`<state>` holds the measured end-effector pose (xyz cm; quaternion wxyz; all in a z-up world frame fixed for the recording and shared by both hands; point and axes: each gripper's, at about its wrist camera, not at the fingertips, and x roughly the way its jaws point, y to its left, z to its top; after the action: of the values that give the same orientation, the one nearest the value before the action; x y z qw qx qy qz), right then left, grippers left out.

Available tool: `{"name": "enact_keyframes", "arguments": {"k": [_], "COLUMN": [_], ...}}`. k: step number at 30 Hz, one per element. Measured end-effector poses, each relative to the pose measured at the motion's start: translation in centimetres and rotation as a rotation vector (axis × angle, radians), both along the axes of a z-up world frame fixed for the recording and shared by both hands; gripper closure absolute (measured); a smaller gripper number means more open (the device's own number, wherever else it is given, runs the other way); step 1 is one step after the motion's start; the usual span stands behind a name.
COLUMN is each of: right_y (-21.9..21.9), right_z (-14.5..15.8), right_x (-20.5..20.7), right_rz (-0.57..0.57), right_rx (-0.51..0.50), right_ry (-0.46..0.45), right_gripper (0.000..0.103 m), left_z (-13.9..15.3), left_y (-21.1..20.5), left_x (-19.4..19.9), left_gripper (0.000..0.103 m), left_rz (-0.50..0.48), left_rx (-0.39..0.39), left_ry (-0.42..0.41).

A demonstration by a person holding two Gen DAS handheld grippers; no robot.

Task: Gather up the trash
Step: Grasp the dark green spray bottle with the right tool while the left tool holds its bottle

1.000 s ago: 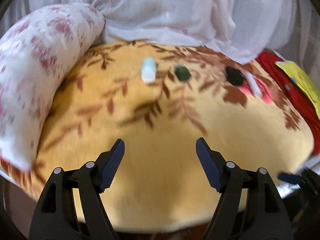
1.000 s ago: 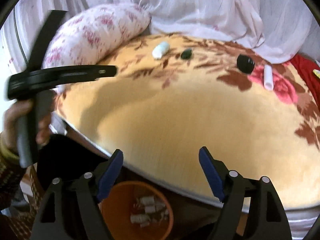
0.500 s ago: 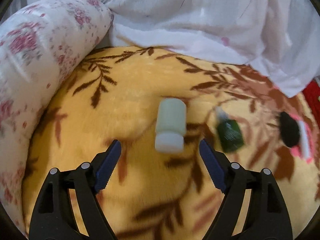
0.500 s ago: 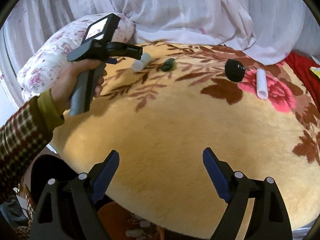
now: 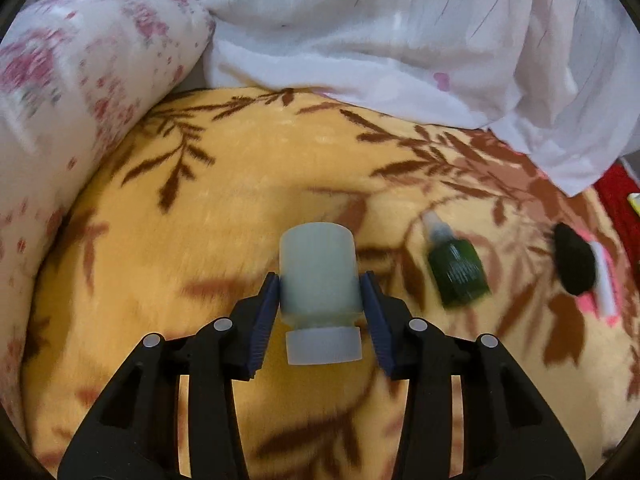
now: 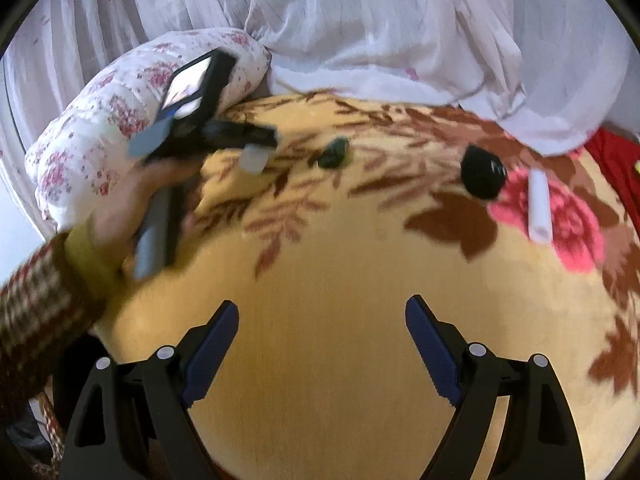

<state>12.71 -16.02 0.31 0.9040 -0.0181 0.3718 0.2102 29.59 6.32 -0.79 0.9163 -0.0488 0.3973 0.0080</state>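
My left gripper (image 5: 320,284) is shut on a pale white plastic bottle (image 5: 318,276), cap toward the camera, on the yellow floral blanket (image 5: 248,184). In the right wrist view the left gripper (image 6: 260,140) holds the white bottle (image 6: 255,159) at the far left of the bed. A small green bottle (image 5: 456,270) lies to its right, also in the right wrist view (image 6: 333,154). A black lump (image 5: 574,264) (image 6: 482,174) and a white tube (image 5: 602,284) (image 6: 538,206) lie further right. My right gripper (image 6: 322,328) is open and empty over the blanket's near part.
A floral pillow (image 5: 68,92) (image 6: 120,108) lies at the left. White sheer curtain fabric (image 5: 400,40) drapes over the back of the bed. Red cloth (image 6: 616,160) sits at the far right edge.
My left gripper moved forward to the white bottle and closed on it. The right gripper moved forward over the bed and stays open; the orange bin has left its view.
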Motion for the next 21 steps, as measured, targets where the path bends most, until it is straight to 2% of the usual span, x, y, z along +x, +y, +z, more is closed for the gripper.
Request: {"name": "enact_keyframes", "arguments": {"k": [3,10,15,19,20,21], "right_y": [0.9,5.2,8.7,10.6,10.8,11.2], "right_z": [0.9,2.2,0.4,-1.7,-2.0,-2.6], "right_x": [2.2,10.6,17.3,20.7,21.2,22.0], "right_rz": [-0.012,-0.062,-0.103,-0.129,-0.134,-0.138], "right_rx": [-0.011,-0.070,-0.124,-0.186,-0.194,-0.214], "right_ry": [-0.023,-0.066,-0.010,0.026,0.031,0.040], "right_gripper": [0.019,0.019,0.019,0.020,0.022,0.031], "left_z": [0.5,1.0,0.5,0.0,-0.2,-0.3], "left_y": [0.5,1.5,2.2,2.8,2.9,3.0], "left_x": [-2.7,-7.2,-8.7,-9.2,-9.2,-9.3], "left_gripper": [0.061,0.061,0.061,0.061,0.061,0.061], "left_rz": [0.001,0.011,0.019,0.027,0.027,0.027], "left_rx": [-0.021,0.003,0.020,0.018,0.022,0.025], "left_ry": [-0.014,-0.040,-0.050,-0.039,-0.037,-0.034]}}
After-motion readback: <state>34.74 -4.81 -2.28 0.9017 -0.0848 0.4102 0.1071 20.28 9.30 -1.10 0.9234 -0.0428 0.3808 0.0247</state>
